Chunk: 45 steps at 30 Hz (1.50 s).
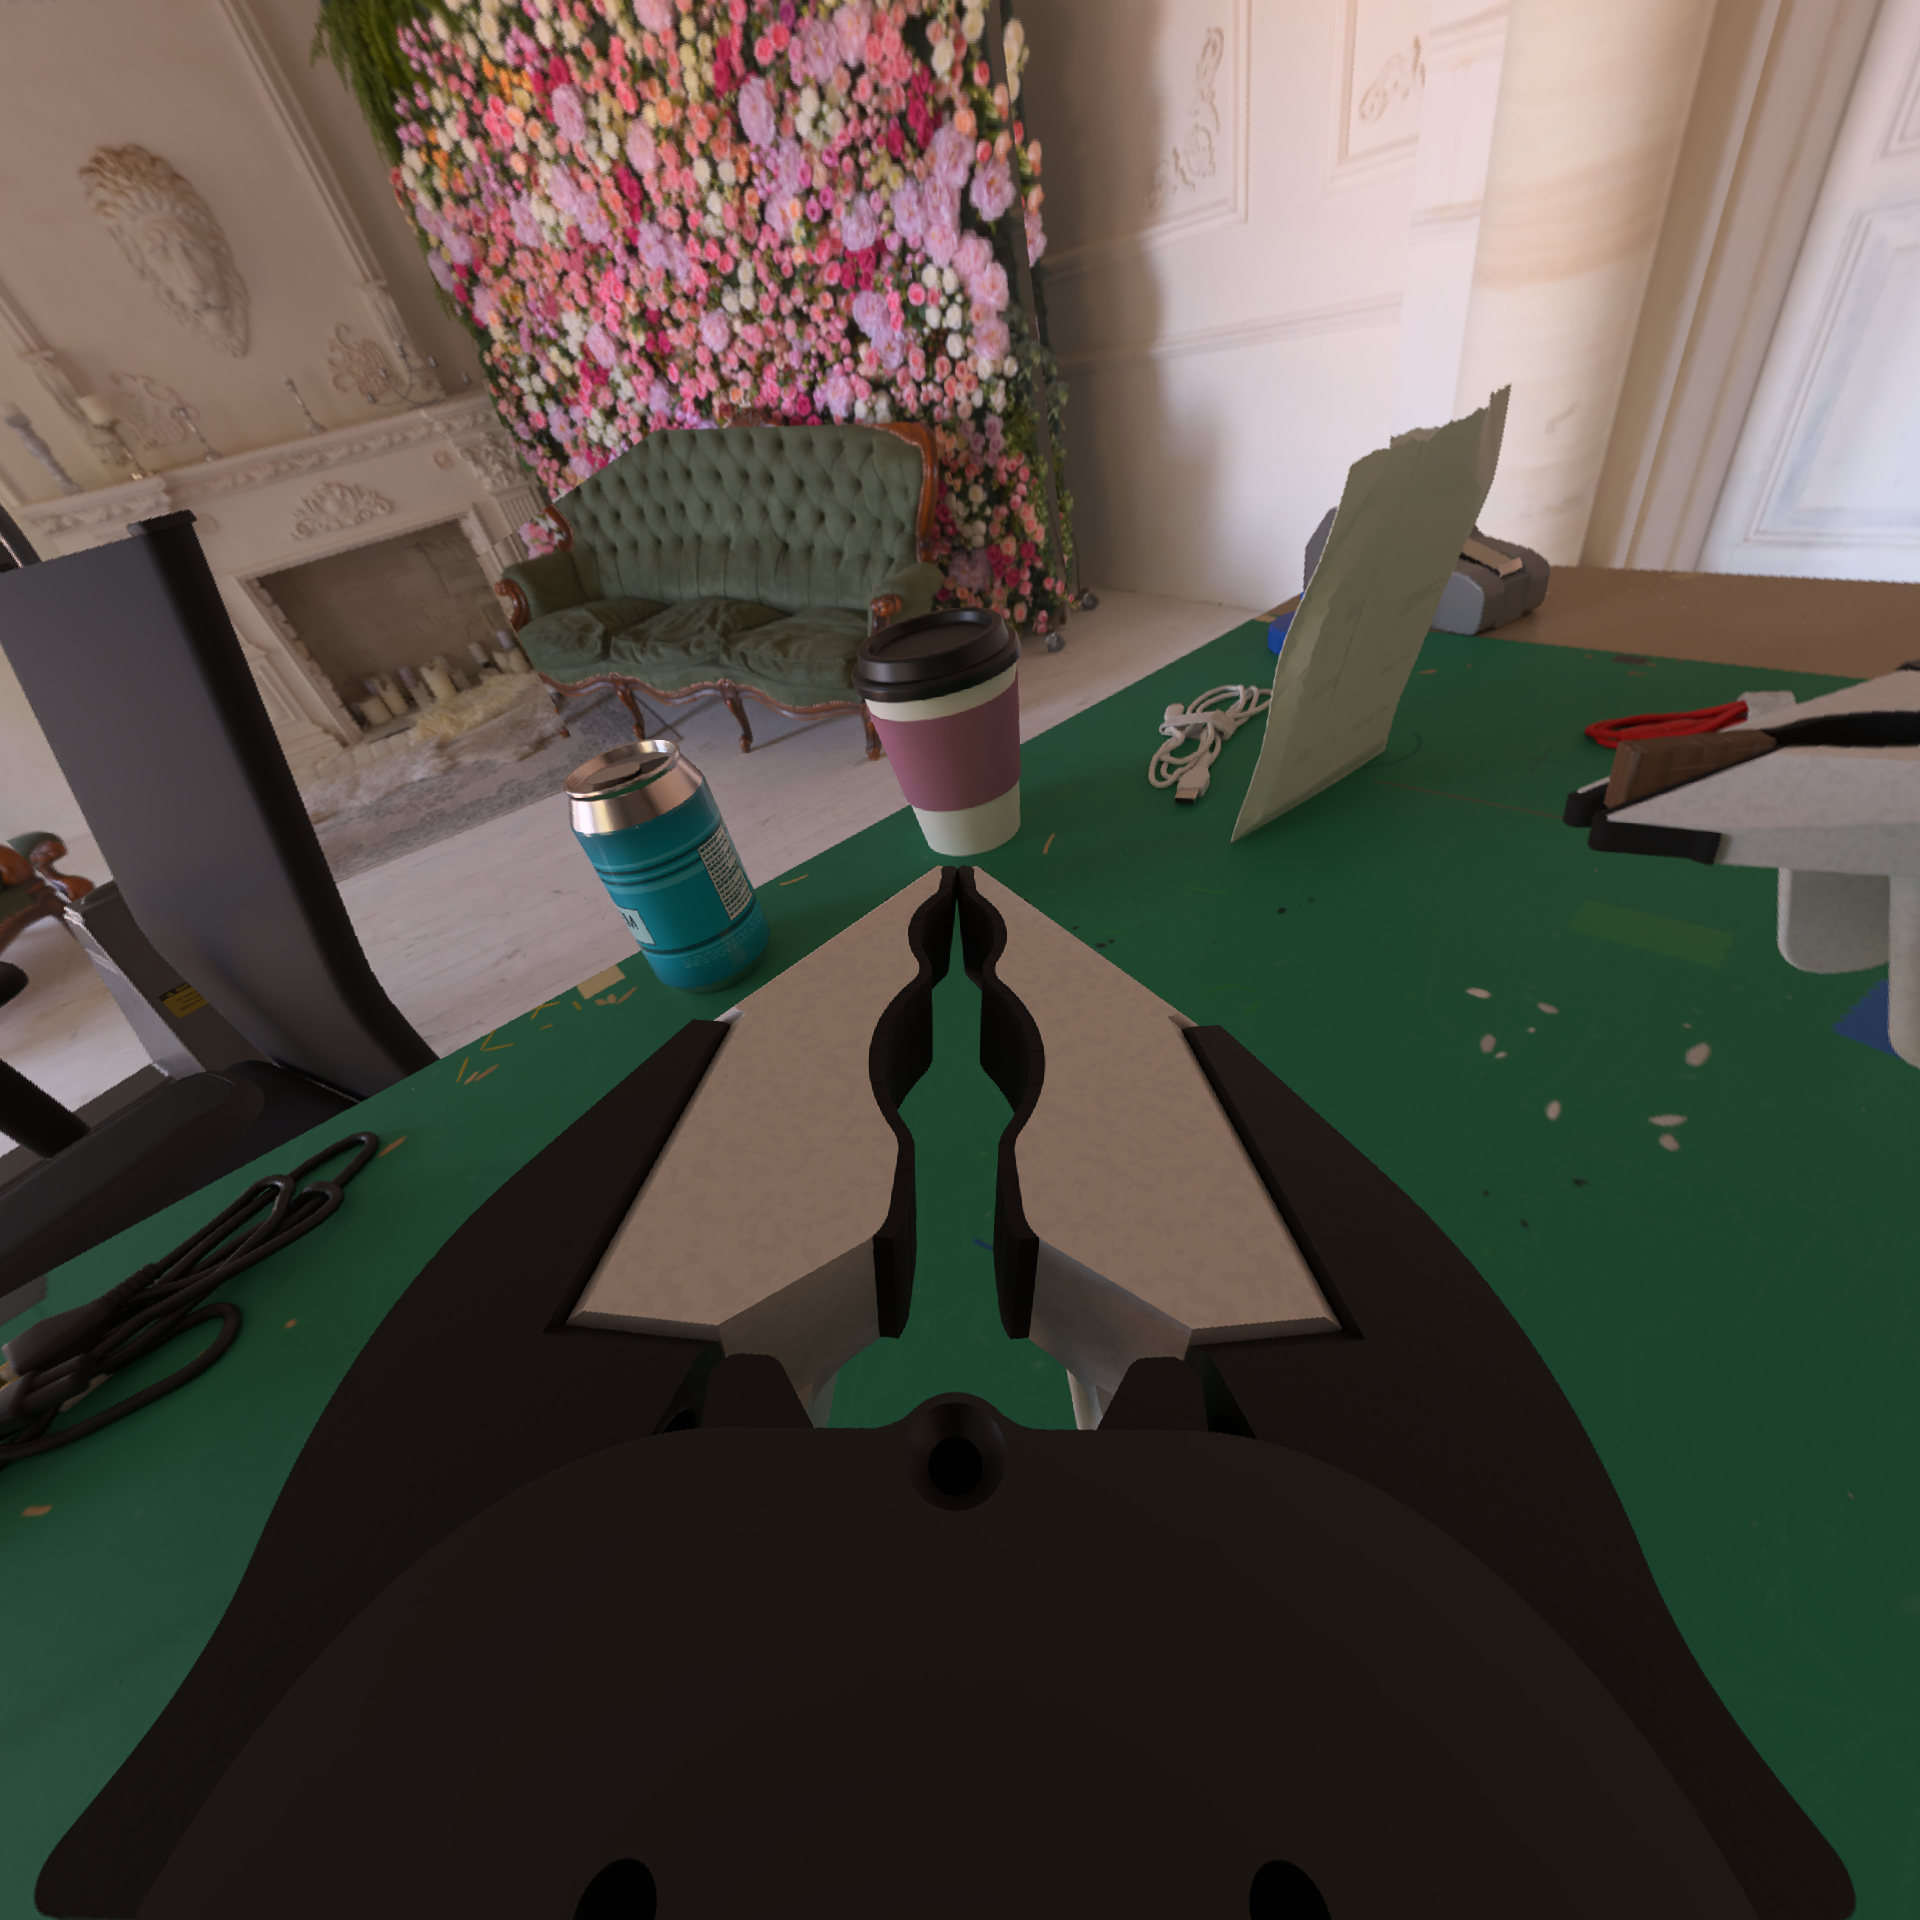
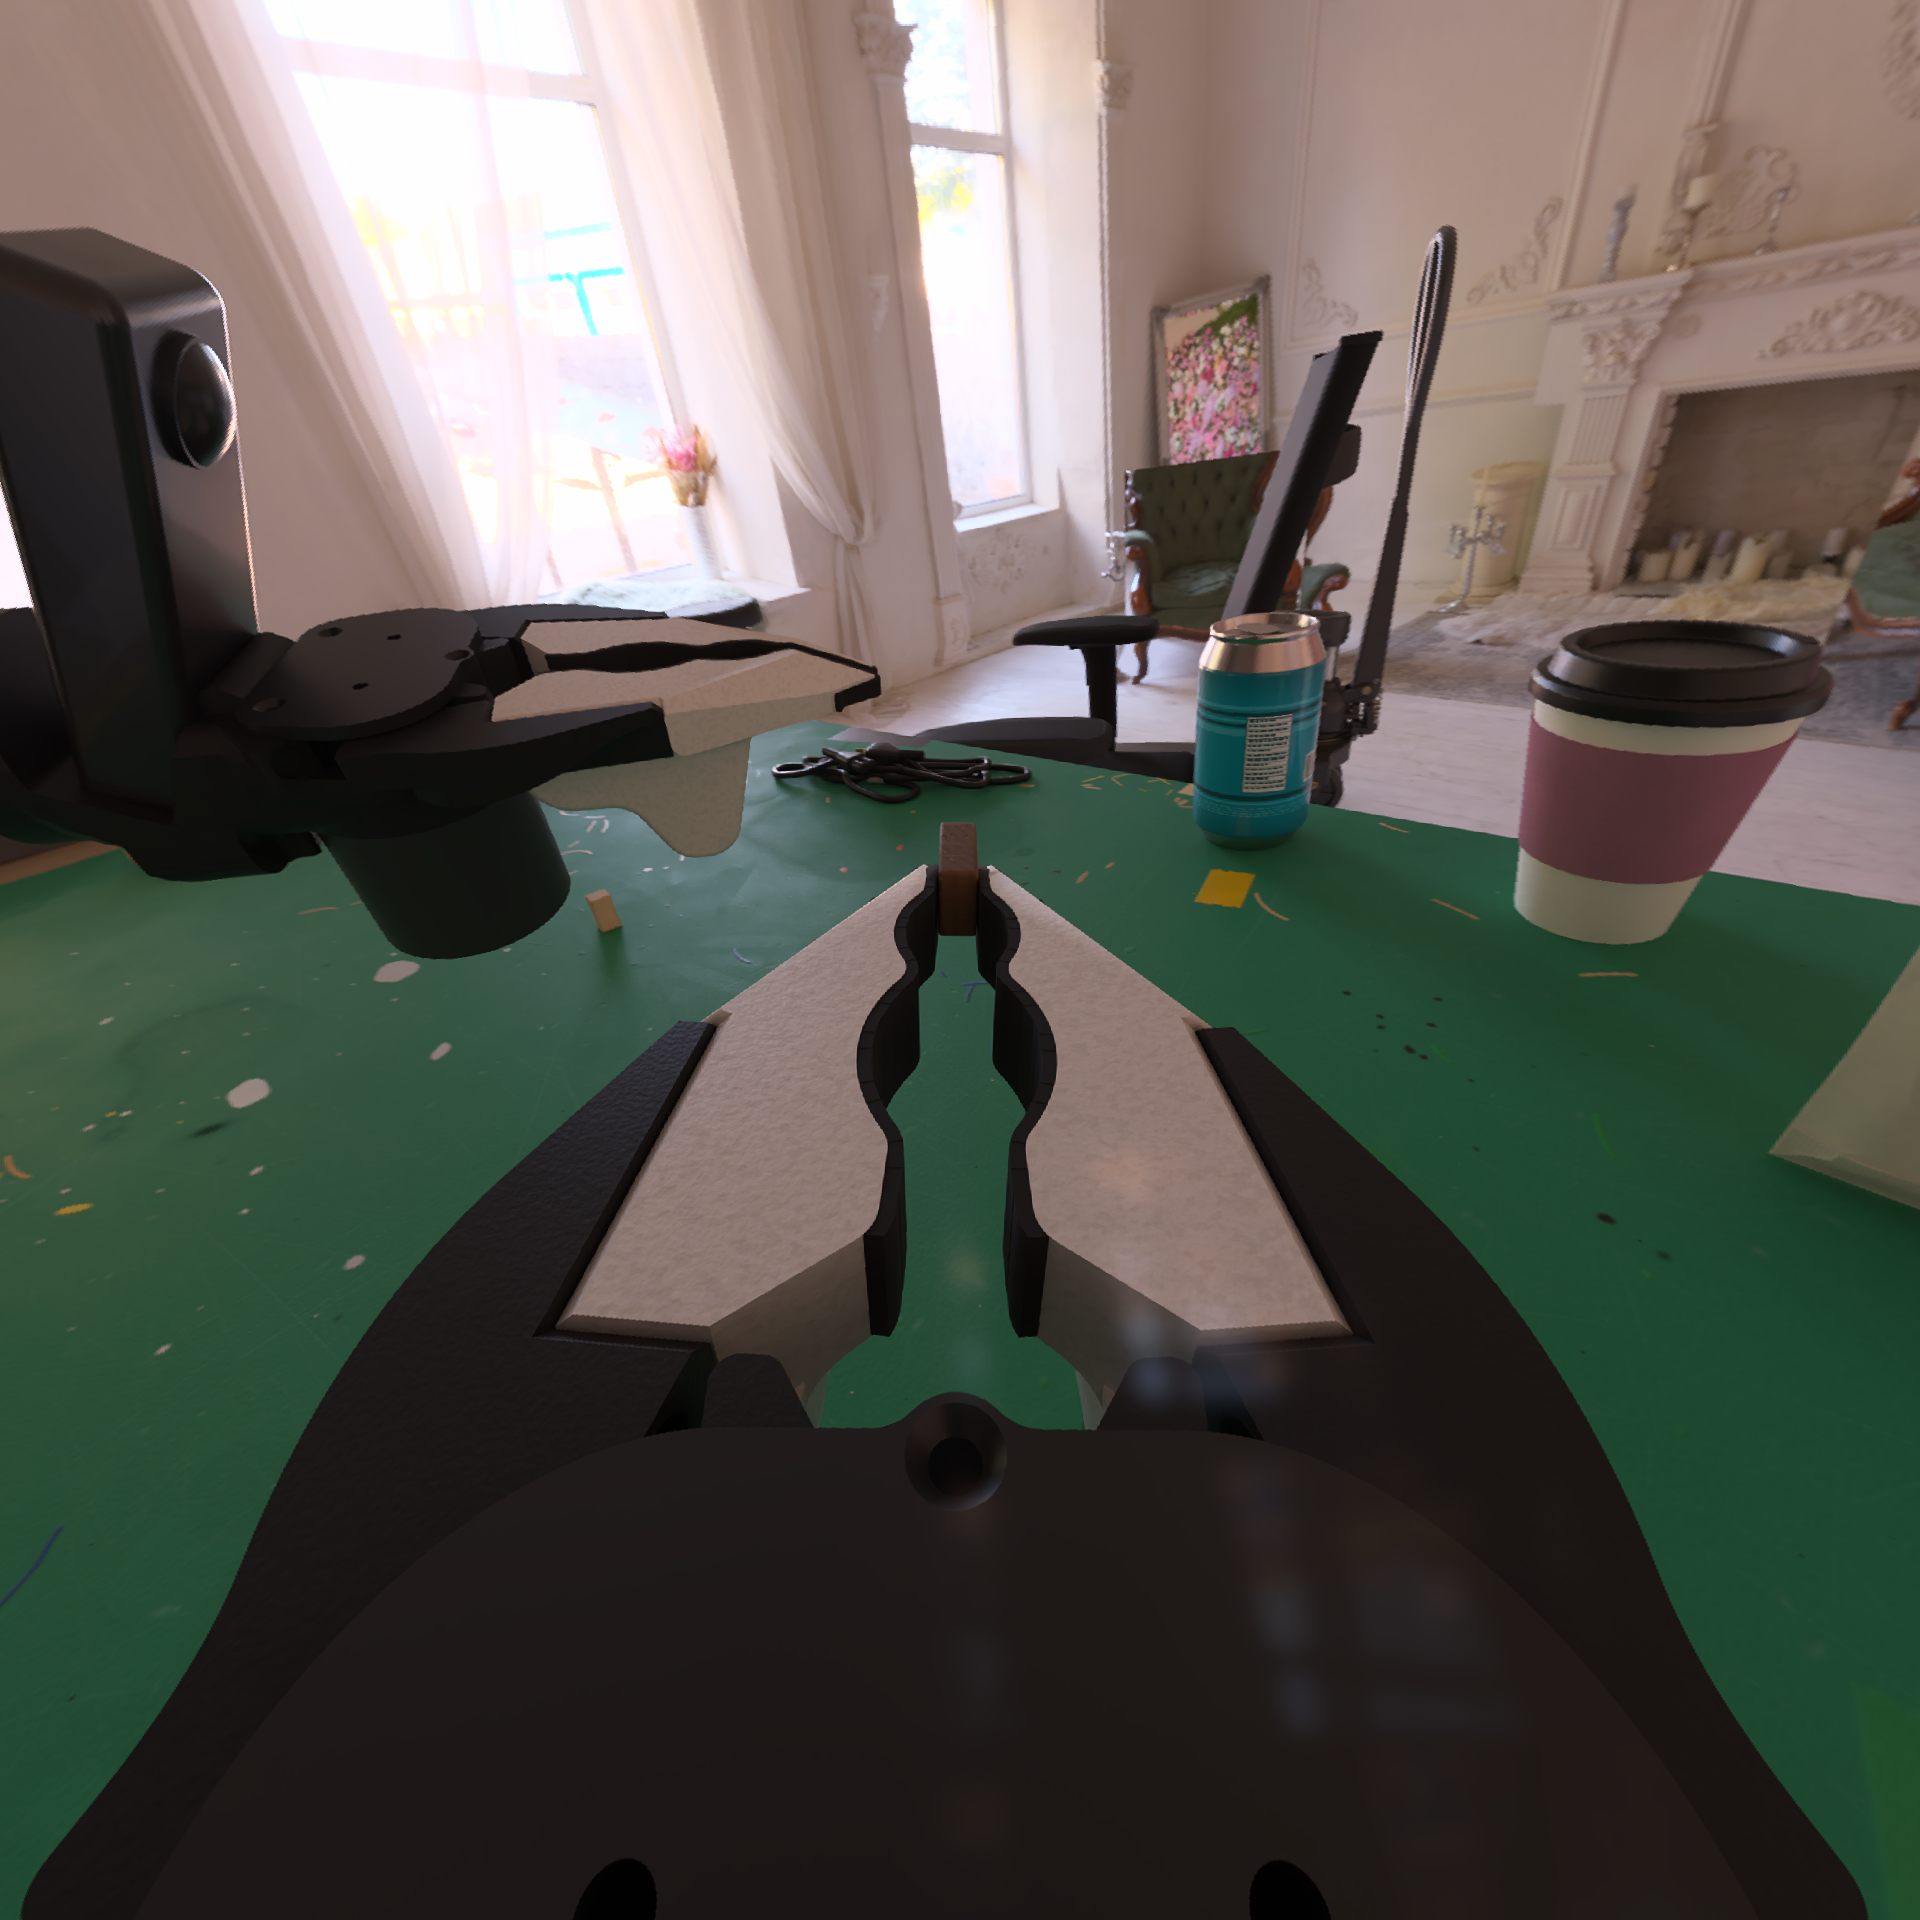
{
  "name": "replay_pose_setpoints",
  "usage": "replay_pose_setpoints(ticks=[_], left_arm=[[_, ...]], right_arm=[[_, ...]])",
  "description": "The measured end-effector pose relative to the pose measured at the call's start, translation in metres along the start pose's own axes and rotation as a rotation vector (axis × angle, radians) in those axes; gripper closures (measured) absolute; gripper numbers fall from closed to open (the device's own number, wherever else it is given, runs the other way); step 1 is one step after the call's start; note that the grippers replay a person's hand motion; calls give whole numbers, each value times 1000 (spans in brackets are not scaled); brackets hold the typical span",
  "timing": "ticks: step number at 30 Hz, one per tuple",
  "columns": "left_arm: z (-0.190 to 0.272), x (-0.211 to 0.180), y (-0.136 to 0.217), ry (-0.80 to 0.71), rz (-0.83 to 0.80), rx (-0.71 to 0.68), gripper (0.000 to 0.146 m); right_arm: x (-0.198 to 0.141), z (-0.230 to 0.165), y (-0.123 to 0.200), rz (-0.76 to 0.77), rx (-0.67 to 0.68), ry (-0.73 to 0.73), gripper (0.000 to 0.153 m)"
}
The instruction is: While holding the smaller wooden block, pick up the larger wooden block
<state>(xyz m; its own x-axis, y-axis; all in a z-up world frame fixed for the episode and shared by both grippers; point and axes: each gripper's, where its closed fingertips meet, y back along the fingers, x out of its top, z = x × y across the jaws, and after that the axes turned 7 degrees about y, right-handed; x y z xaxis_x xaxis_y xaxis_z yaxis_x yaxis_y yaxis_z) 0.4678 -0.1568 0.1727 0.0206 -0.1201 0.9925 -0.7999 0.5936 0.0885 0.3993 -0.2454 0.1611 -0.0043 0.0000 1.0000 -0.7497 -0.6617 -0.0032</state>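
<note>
While my right claw (image 2: 958, 875) pinches the dark brown block (image 2: 957, 844) at its very tips, jaws parted only by that block's width, my left claw (image 1: 957, 881) hangs shut on nothing above the green mat (image 2: 1351, 1143). The pale block (image 2: 603, 911) lies on the mat just below and beside my left claw, out of its own view. It looks the smaller of the two, though I cannot be sure at this range.

To do this well, I judge the left claw must open wide, tip downward until the pale block sits between its fingers, then close on two flat faces and rise straight. Meanwhile I keep the right claw still: its grip is shallow, and any jolt could let the brown block slip.
</note>
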Motion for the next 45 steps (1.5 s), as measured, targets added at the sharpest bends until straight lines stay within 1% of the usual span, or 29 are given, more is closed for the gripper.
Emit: replay_pose_setpoints(ticks=[2, 5, 9, 11, 13, 15, 16, 17, 19, 21, 25, 30, 35, 41, 45], left_arm=[[1, 0, 4, -22, -23, -4, 146], [-11, 2, 17, -87, -139, -20, 146], [-54, 8, 48, -145, -290, -45, 146], [-80, -1, 65, -200, -428, -95, 146], [-109, -19, 83, -309, -568, -141, 146], [-139, -44, 101, -383, -742, -168, 136], [-149, -58, 110, -399, -819, -206, 131], [-156, -71, 118, -421, -881, -247, 130], [-164, -95, 133, -489, -992, -346, 126], [-166, -116, 142, -530, -1069, -442, 122], [-175, -147, 150, -633, -1219, -531, 122], [-189, -162, 155, -765, -1338, -583, 120], [-204, -175, 164, -862, -1431, -602, 120], [-208, -188, 164, -885, -1424, -607, 123], [-209, -189, 160, -890, -1394, -599, 126]], right_arm=[[0, -1, 1, 3, 18, -5, 147], [-2, -1, 3, -18, 20, 31, 147], [-5, -2, 4, -38, 44, 10, 147], [-7, -3, 5, -53, 59, -3, 147], [-9, -4, 6, -70, 71, -2, 147], [-13, -4, 9, -82, 76, -4, 147], [-15, -3, 10, -88, 77, -7, 147], [-17, -2, 11, -94, 77, -11, 147], [-20, -1, 11, -105, 76, -20, 147], [-23, 1, 12, -114, 75, -25, 147], [-30, 2, 11, -139, 76, -27, 147], [-39, 2, 10, -169, 82, -35, 147], [-44, 3, 9, -184, 92, -45, 147], [-47, 6, 10, -187, 95, -73, 147], [-49, 9, 11, -193, 89, -84, 147]])
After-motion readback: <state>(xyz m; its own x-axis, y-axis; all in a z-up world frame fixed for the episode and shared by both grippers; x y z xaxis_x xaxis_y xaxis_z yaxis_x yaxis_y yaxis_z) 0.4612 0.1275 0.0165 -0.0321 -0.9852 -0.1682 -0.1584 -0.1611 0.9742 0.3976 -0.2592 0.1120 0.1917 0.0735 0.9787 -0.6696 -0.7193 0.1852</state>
